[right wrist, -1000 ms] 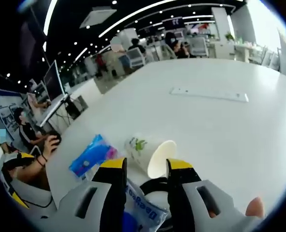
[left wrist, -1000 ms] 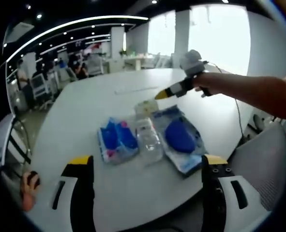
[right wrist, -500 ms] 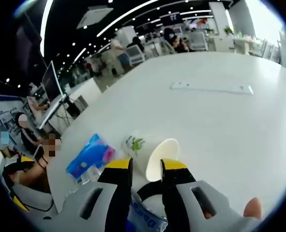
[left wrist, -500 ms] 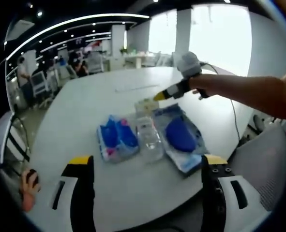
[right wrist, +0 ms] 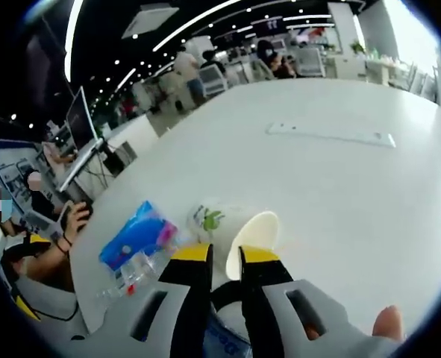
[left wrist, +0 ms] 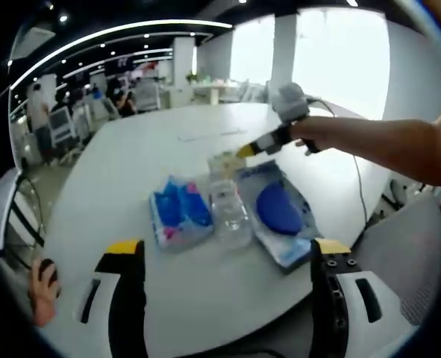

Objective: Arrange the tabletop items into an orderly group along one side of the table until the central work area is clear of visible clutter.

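A broad white counter [left wrist: 130, 160] carries a close row of items near its edge: a blue packet [left wrist: 179, 214], a clear plastic bottle [left wrist: 229, 212] lying on its side, and a larger blue-printed bag [left wrist: 278, 211]. A paper cup [right wrist: 233, 233] lies tipped over beside them. Farther out rests a flat white strip [right wrist: 330, 135].

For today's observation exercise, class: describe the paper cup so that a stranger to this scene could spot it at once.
Start at the big white table and find the row of items near its edge. The paper cup lies on its side at the row's far end, just ahead of the right gripper. It alone is white with a green print and an open round mouth; its neighbours are blue packets and clear plastic.
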{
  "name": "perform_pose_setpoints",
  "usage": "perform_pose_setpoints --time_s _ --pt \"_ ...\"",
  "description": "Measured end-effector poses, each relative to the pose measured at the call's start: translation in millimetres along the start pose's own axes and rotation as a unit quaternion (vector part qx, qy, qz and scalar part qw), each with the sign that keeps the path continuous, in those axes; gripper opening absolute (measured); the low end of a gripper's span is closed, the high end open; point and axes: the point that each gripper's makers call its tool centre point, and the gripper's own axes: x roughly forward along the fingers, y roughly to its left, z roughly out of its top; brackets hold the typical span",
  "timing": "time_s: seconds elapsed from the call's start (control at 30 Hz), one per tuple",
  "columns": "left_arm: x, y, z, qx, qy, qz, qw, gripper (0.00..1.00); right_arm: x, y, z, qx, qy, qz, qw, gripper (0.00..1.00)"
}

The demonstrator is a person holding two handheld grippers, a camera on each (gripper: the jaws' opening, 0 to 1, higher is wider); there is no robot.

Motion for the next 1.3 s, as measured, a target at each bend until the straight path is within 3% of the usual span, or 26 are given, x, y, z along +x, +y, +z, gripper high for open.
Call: perform_pose_setpoints --time_s 0.3,0.57,0.83,1.3 --pt "0 -0.7 -0.5 0.001 0.0 -0.001 1.0 0.89 -3 6 5.4 -0.029 -0.006 0.007 0.9995 0.04" --pt "0 -1.9 -0.5 0.002 0.001 -0.004 1.0 0.89 -8 3 9.8 -0.069 0.002 -0.004 0.9976 0.03" --pt "1 -4.1 -0.7 0.006 0.001 -0.01 0.9999 0.88 -13 5 10.8 -0.136 0.038 -0.016 0.9899 0.02" --pt "1 -8.2 0.9 0.01 -0.004 -0.02 0.9997 0.87 -14 20 19.0 -0.202 0.081 -0.003 0.9761 0.02"
